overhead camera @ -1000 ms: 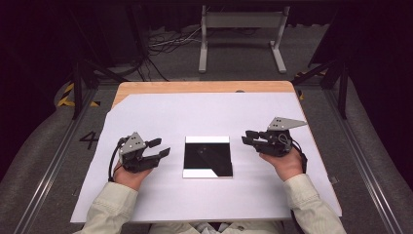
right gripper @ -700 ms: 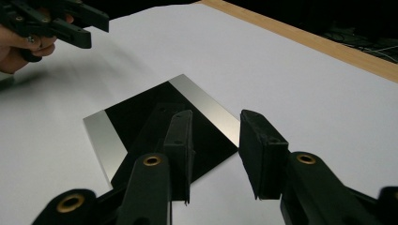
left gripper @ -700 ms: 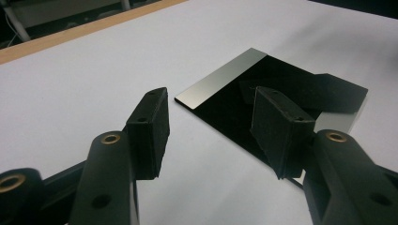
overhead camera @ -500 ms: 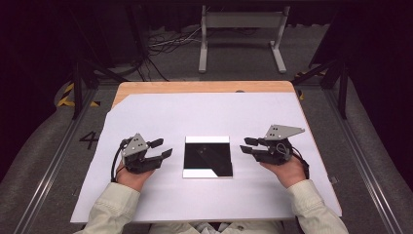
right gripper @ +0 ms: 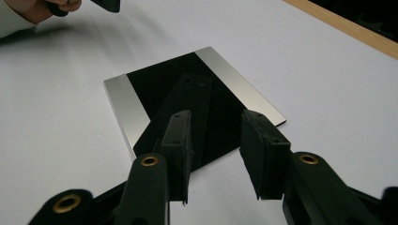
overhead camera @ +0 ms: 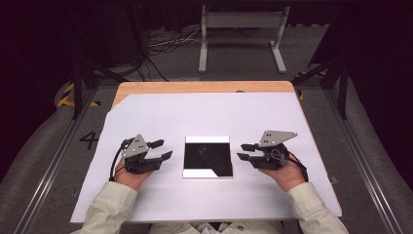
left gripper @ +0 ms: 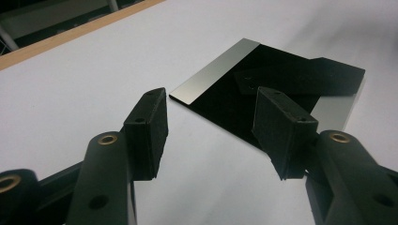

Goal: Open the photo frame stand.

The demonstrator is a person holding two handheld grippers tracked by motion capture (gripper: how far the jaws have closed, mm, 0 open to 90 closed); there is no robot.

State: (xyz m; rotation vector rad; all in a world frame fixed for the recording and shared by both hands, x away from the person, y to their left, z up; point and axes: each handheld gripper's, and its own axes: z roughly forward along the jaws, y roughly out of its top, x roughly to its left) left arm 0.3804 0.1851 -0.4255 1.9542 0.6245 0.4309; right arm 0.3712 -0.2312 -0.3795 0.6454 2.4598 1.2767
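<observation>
A square mirror-like plate (overhead camera: 208,156) lies flat in the middle of the white sheet; it reflects mostly black with pale strips at two edges. My left gripper (overhead camera: 159,149) hovers just left of it, open and empty, pointing right. On the other side my right gripper (overhead camera: 244,151) points left at the plate, open with nothing held. The left gripper view looks between its black pads (left gripper: 150,129) at the plate (left gripper: 263,82) a short way ahead. Seen from the right gripper, the plate (right gripper: 187,103) lies just beyond my right gripper (right gripper: 218,154).
The white sheet (overhead camera: 204,114) covers a wooden table (overhead camera: 195,87) whose far edge shows. Beyond the table stands a metal frame (overhead camera: 241,34) on a dark floor with cables. Rails (overhead camera: 370,161) run along both sides. The other hand (right gripper: 42,9) shows far off.
The right gripper has drifted slightly down and right, away from the plate. The left gripper has shifted a little lower. The plate has not moved.
</observation>
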